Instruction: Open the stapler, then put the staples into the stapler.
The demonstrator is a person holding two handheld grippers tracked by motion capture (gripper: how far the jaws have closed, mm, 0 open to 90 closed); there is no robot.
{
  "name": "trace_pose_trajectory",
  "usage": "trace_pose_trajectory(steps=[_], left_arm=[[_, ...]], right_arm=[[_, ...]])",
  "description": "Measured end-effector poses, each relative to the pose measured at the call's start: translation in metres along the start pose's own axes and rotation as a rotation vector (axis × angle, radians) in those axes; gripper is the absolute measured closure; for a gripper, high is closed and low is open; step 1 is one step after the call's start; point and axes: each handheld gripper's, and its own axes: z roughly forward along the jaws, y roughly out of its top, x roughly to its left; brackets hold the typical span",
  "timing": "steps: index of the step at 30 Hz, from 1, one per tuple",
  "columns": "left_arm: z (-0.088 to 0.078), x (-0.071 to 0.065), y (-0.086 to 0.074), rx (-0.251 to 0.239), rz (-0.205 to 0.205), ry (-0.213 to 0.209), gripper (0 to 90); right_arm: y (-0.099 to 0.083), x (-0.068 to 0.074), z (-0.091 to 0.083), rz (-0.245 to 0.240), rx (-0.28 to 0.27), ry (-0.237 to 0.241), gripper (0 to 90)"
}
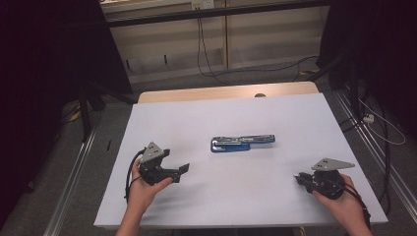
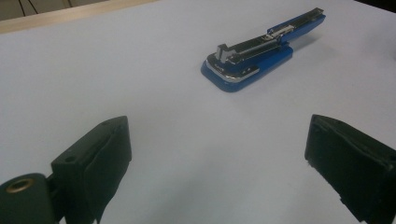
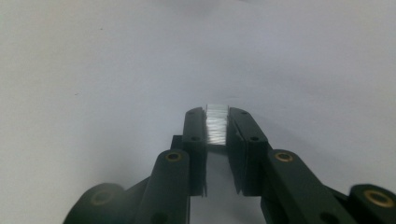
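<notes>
A blue stapler (image 1: 242,142) lies in the middle of the white table (image 1: 221,108) with its chrome magazine arm swung open; in the left gripper view the stapler (image 2: 252,60) sits ahead and to the right. My left gripper (image 1: 183,172) rests at the near left, pointing toward the stapler, its jaws wide apart (image 2: 215,154) with nothing between them. At the near right, my right gripper (image 1: 300,179) stays low over the table. Its jaws (image 3: 217,116) are nearly together, and the pads pinch a short silvery strip of staples (image 3: 217,128).
A wooden strip (image 1: 226,92) runs along the table's far edge. Beyond it, cables (image 1: 206,59) trail over the floor. Metal rails (image 1: 373,147) flank the table on both sides. White table surface lies around the stapler.
</notes>
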Motion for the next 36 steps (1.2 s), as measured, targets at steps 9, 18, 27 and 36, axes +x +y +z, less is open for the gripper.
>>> trace_pose_trajectory(steps=[9, 18, 27, 36], left_arm=[[0.001, 0.000, 0.000, 0.001, 0.004, 0.000, 7.5], [0.000, 0.001, 0.000, 0.002, 0.002, 0.001, 7.5], [-0.001, 0.002, -0.001, 0.002, 0.002, 0.002, 7.5], [-0.001, 0.003, -0.001, 0.005, -0.003, 0.000, 7.5]], right_arm=[[0.001, 0.000, 0.001, -0.005, 0.005, -0.002, 77.4], [0.002, 0.000, 0.001, -0.018, 0.012, 0.001, 79.0], [0.007, -0.001, 0.002, -0.033, -0.005, 0.031, 79.1], [0.023, 0.005, 0.007, -0.085, -0.030, 0.086, 79.1]])
